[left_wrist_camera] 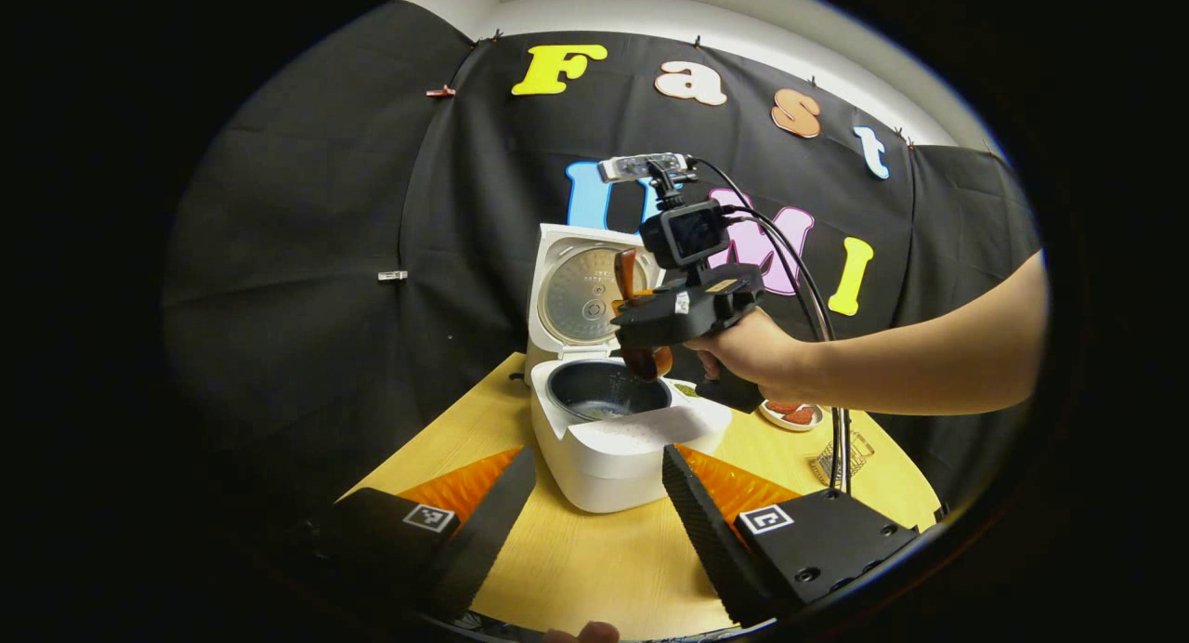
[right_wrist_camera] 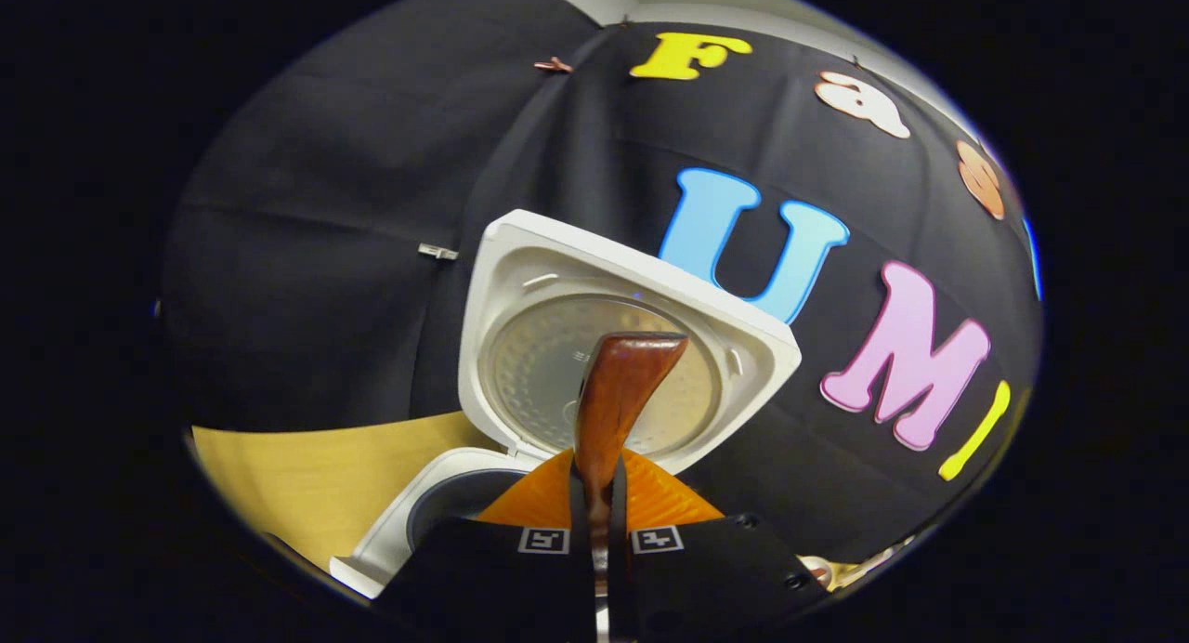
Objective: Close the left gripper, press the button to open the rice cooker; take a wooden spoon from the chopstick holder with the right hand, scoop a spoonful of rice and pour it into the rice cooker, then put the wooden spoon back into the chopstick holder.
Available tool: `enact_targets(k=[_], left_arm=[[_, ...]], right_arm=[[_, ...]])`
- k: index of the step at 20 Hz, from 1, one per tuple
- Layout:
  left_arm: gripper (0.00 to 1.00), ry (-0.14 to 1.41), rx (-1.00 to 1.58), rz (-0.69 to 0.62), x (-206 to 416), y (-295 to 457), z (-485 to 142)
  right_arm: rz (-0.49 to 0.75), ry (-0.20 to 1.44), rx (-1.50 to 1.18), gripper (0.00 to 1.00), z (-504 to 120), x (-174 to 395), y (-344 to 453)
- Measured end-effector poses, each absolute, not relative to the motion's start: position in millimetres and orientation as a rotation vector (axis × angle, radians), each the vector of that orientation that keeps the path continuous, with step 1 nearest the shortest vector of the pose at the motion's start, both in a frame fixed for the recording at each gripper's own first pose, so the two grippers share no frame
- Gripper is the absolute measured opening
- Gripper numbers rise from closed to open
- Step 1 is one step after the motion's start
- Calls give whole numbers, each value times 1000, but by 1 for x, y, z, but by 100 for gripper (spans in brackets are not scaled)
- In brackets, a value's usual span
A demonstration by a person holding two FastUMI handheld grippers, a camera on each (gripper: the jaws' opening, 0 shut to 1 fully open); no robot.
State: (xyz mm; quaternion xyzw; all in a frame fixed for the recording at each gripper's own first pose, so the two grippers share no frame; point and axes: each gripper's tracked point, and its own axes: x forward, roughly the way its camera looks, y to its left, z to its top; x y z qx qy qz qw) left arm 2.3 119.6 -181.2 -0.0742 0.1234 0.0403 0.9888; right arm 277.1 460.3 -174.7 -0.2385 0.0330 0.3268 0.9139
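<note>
A bare forearm reaches in from the right, its hand (left_wrist_camera: 748,350) holding the right gripper (right_wrist_camera: 600,494) above the open rice cooker (left_wrist_camera: 613,439). Its fingers are clamped on the wooden spoon (right_wrist_camera: 613,392), whose handle runs up between them toward the raised lid (right_wrist_camera: 594,364). The left gripper (left_wrist_camera: 594,504) hovers low over the yellow surface (left_wrist_camera: 594,569), fingers spread apart with nothing between them, the cooker just ahead.

Raised lid (left_wrist_camera: 578,290) blocks rear of pot (left_wrist_camera: 608,389); front approach free.
</note>
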Motion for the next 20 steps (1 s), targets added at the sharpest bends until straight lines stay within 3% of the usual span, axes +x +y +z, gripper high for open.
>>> enact_targets(k=[5,14,20], left_arm=[[95,250,-141,76,-1,117,-182],[95,241,-126,94,-11,112,-172],[95,230,-112,68,-10,94,-163]], right_arm=[[704,27,-565,10,-174,264,465],[518,324,218,10,-156,295,407],[494,246,447,10,-90,278,332]])
